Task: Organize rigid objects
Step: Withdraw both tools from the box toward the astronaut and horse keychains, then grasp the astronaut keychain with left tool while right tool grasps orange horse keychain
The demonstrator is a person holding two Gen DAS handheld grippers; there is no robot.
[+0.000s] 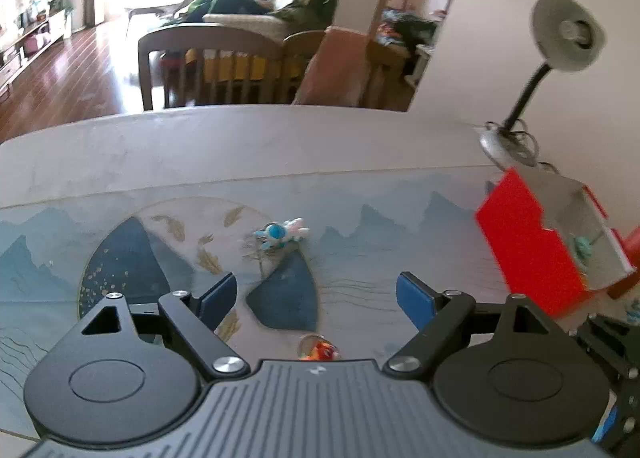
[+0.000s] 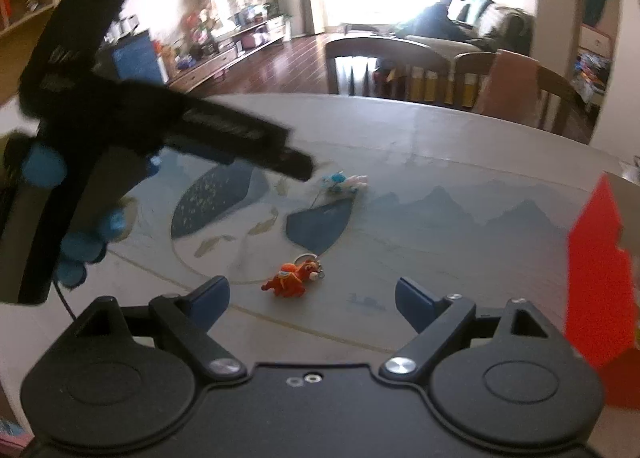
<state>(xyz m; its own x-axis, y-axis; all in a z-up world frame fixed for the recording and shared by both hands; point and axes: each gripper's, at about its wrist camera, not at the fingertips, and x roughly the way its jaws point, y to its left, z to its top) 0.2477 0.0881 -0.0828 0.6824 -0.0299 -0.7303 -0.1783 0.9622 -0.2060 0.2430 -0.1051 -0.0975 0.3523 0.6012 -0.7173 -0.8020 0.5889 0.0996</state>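
Observation:
A blue and white toy keychain (image 1: 281, 234) lies on the patterned mat ahead of my left gripper (image 1: 316, 300), which is open and empty. An orange toy keychain (image 1: 320, 350) lies just under the left gripper's body. In the right wrist view the orange toy (image 2: 294, 278) lies on the mat just ahead of my right gripper (image 2: 312, 304), which is open and empty. The blue and white toy (image 2: 344, 182) lies farther back. A red open box (image 1: 536, 242) stands at the right with a small teal figure (image 1: 582, 247) inside. The box's red wall (image 2: 596, 278) shows in the right wrist view.
The left gripper body (image 2: 132, 126) fills the left of the right wrist view. A grey desk lamp (image 1: 560, 42) stands at the table's far right. Wooden chairs (image 1: 208, 66) stand behind the table's far edge.

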